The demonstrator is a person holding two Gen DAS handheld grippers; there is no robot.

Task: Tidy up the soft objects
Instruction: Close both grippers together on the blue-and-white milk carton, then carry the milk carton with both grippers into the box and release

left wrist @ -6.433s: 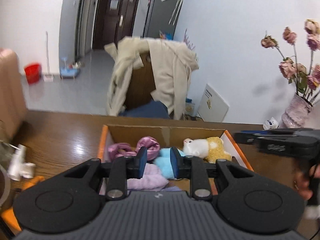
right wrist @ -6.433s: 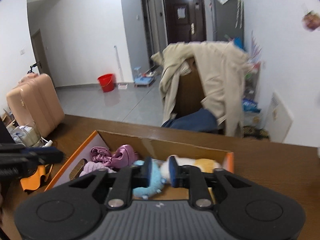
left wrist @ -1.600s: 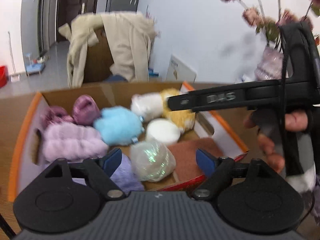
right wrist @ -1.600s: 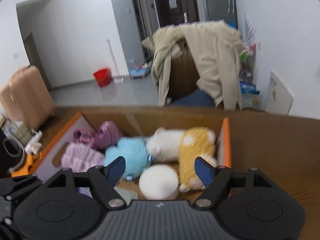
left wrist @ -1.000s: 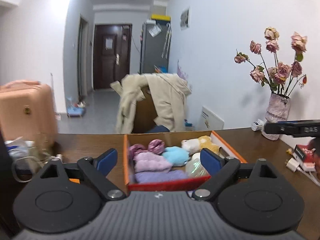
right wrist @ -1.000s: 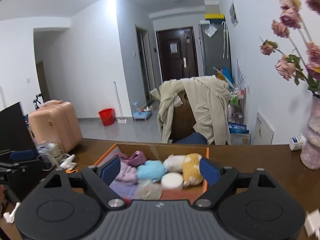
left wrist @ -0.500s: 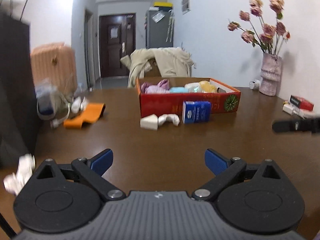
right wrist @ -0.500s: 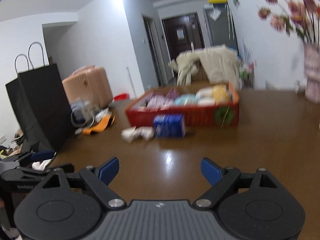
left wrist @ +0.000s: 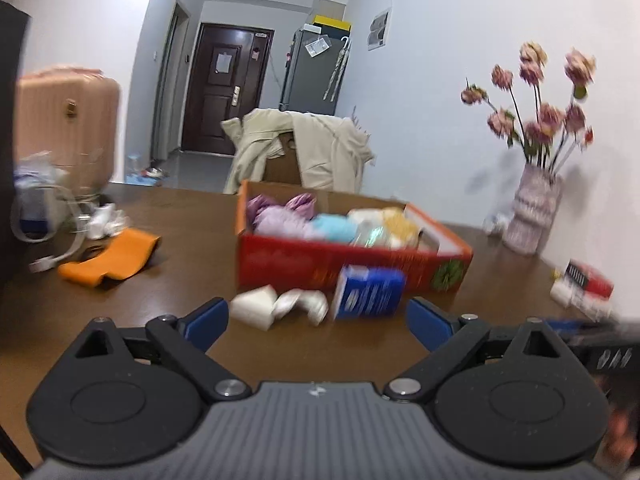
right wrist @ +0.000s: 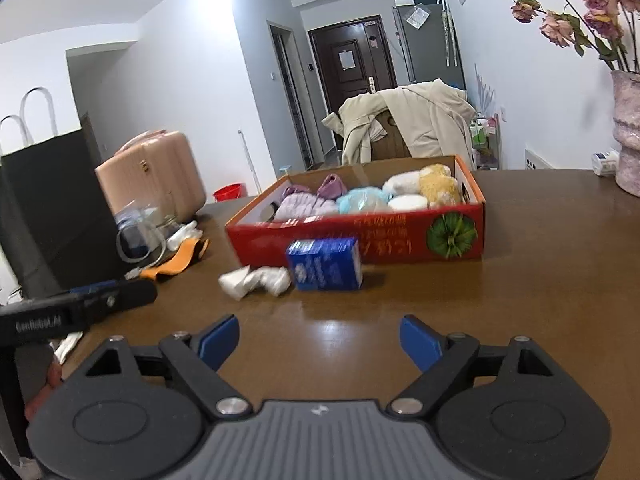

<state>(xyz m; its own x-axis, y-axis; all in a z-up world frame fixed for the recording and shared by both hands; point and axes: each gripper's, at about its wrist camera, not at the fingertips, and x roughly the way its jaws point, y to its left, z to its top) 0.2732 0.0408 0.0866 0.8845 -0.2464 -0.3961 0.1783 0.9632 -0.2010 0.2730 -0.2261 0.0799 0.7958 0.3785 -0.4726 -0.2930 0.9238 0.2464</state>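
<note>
A red cardboard box (left wrist: 340, 264) (right wrist: 400, 236) stands on the brown table and holds several soft toys: purple, light blue, white and yellow ones. A white crumpled soft thing (left wrist: 276, 306) (right wrist: 256, 280) and a blue packet (left wrist: 368, 292) (right wrist: 324, 264) lie on the table in front of the box. My left gripper (left wrist: 318, 322) is open and empty, just short of them. My right gripper (right wrist: 320, 338) is open and empty, a bit further back. The left gripper's body also shows at the left of the right wrist view (right wrist: 76, 308).
An orange cloth (left wrist: 108, 256) and a tangle of cables and plastic (left wrist: 52, 204) lie at the table's left. A black paper bag (right wrist: 48, 208) stands there too. A vase of flowers (left wrist: 532, 216) and a red box (left wrist: 588, 280) are at the right.
Both grippers pulled back from above the box with their jaws opened wide and empty. In the last half second the left one has moved closer to the white thing and the blue packet.
</note>
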